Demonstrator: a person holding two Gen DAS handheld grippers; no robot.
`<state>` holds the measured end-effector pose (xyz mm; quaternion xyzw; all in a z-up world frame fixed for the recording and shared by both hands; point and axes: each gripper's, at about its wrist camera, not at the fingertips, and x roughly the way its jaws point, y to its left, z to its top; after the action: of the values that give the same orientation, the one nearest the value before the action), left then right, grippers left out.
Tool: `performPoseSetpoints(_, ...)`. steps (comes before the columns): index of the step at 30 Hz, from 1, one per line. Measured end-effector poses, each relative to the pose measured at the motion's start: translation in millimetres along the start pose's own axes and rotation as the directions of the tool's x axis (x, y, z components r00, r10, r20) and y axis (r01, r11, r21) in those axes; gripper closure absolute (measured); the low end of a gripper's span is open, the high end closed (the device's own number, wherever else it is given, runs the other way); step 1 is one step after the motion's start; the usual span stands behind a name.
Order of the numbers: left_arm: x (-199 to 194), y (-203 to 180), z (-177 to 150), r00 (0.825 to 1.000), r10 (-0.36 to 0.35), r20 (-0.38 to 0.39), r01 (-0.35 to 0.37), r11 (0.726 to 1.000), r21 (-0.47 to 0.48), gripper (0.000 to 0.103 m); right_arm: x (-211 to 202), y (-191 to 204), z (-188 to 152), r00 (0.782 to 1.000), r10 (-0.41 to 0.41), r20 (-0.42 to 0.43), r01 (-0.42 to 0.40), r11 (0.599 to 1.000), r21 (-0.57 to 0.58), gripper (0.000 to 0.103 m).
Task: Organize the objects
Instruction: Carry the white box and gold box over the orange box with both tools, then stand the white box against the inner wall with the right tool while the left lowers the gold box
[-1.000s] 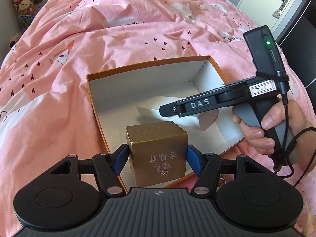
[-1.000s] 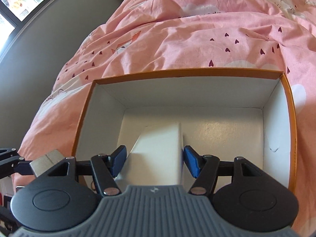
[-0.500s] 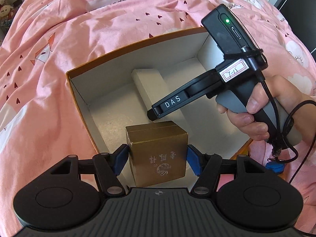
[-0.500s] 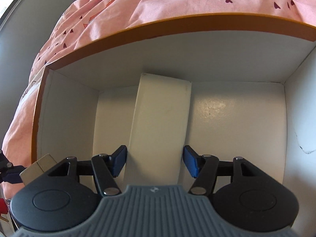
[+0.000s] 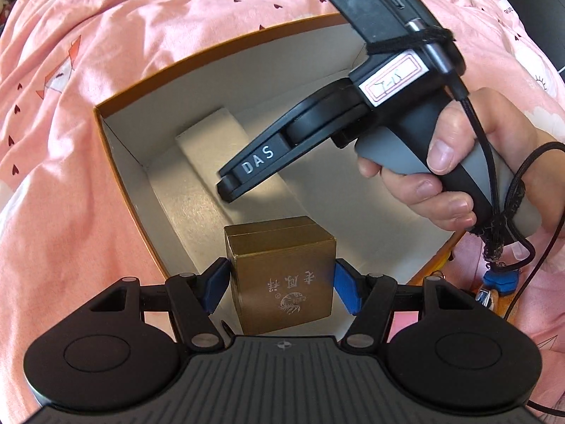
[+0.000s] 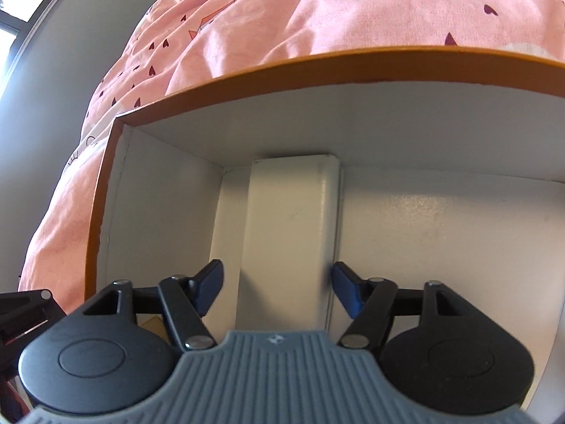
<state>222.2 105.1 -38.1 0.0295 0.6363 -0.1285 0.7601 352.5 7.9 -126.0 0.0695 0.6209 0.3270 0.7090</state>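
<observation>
- As seen from the left wrist, our left gripper (image 5: 280, 282) clamps a small gold carton (image 5: 282, 272) between its blue pads (image 5: 213, 286), which touch its two sides; the carton hangs over the near edge of an open orange-rimmed box (image 5: 116, 162) lying on a pink bedspread (image 5: 70, 70).
- Beyond it, our right hand (image 5: 469, 173) holds the right gripper (image 5: 229, 187) tilted down into the box, its tip above a long white carton (image 5: 212, 134) lying on the box floor; from this side we cannot tell how far its fingers are spread.
- As seen from the right wrist, the right gripper (image 6: 279, 282) straddles the white carton (image 6: 293, 226), its blue pads (image 6: 344, 288) standing narrowly clear of both sides.
- The carton's far end touches the back wall of the box (image 6: 441, 116), near the left corner.
</observation>
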Motion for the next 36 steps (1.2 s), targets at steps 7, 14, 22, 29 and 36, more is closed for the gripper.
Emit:
performPoseSetpoints(7, 0.5, 6.8, 1.1, 0.999, -0.005, -0.034, 0.004, 0.999, -0.033, 0.030, 6.6, 3.6, 0.3, 0.998, 0.055, -0.021, -0.054, 0.998, 0.019, 0.073)
performPoseSetpoints(14, 1.5, 6.5, 2.0, 0.999, -0.019, -0.047, 0.017, 0.999, -0.034, 0.030, 18.4, -1.6, -2.0, 0.989, 0.139, -0.047, -0.132, 0.982, 0.135, 0.075)
performPoseSetpoints(22, 3.0, 8.4, 3.2, 0.999, -0.007, -0.049, 0.005, 0.999, -0.036, 0.030, 19.7, -6.5, 2.0, 0.988, 0.152, 0.007, -0.150, 0.966, 0.210, 0.078)
performPoseSetpoints(29, 1.2, -1.0, 1.8, 0.998, -0.015, -0.056, 0.012, 0.999, -0.051, 0.030, 13.7, -2.8, -0.3, 0.991, 0.132, 0.000, -0.130, 0.975, 0.181, 0.079)
performPoseSetpoints(36, 1.3, -9.8, 2.2, 1.000, 0.000, -0.010, 0.000, 0.999, -0.048, 0.030, -27.2, 8.1, -17.1, 0.998, 0.060, 0.001, -0.060, 0.998, 0.021, 0.075)
